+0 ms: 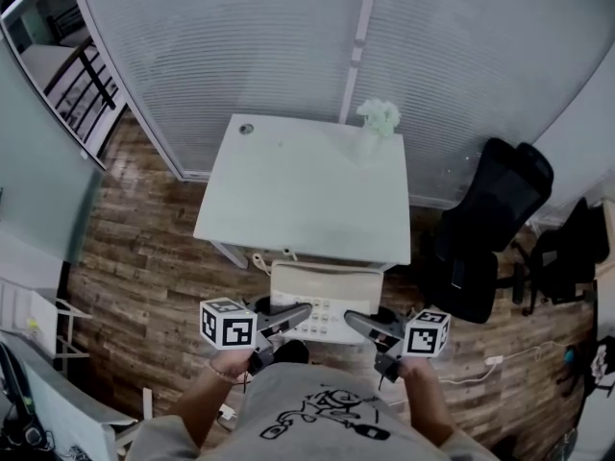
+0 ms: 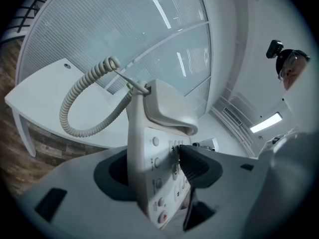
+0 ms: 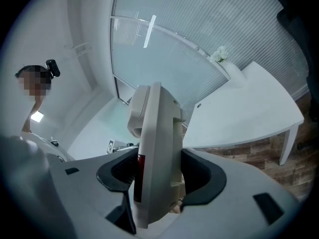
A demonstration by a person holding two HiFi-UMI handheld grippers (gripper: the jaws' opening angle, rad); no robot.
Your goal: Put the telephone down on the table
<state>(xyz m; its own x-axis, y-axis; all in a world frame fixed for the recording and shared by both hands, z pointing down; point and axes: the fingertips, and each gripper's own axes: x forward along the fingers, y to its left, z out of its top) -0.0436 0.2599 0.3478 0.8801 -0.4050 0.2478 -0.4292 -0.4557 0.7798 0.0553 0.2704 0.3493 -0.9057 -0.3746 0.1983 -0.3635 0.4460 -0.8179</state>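
a cream-coloured, boxy plastic desk telephone (image 1: 325,301) hangs in the air between the two claws. it is just short of the near edge of the white, smooth-topped rectangular table (image 1: 288,195) and above the brown wood-plank floor (image 1: 144,277); it does not rest on the table.

the left claw (image 2: 158,166) is clamped on the telephone's left side. its dark, ribbed rubber pad presses on the flat keypad face among the small round buttons, and the other jaw sits against the underside. the right claw (image 3: 155,176) is clamped on the opposite side, with a dark curved pad touching each face of the slab-like body, which its view shows edge-on.

the rounded handset (image 2: 167,106) lies in its cradle at the far end of the body. a pale coiled cord (image 2: 79,103) loops out from it in a springy arc.

on the table's far right corner stands a small fluffy white-green plant (image 1: 380,115). a black padded office chair (image 1: 490,229) stands just right of the table. behind the table runs a wall of finely ribbed, frosted panels (image 1: 240,56).
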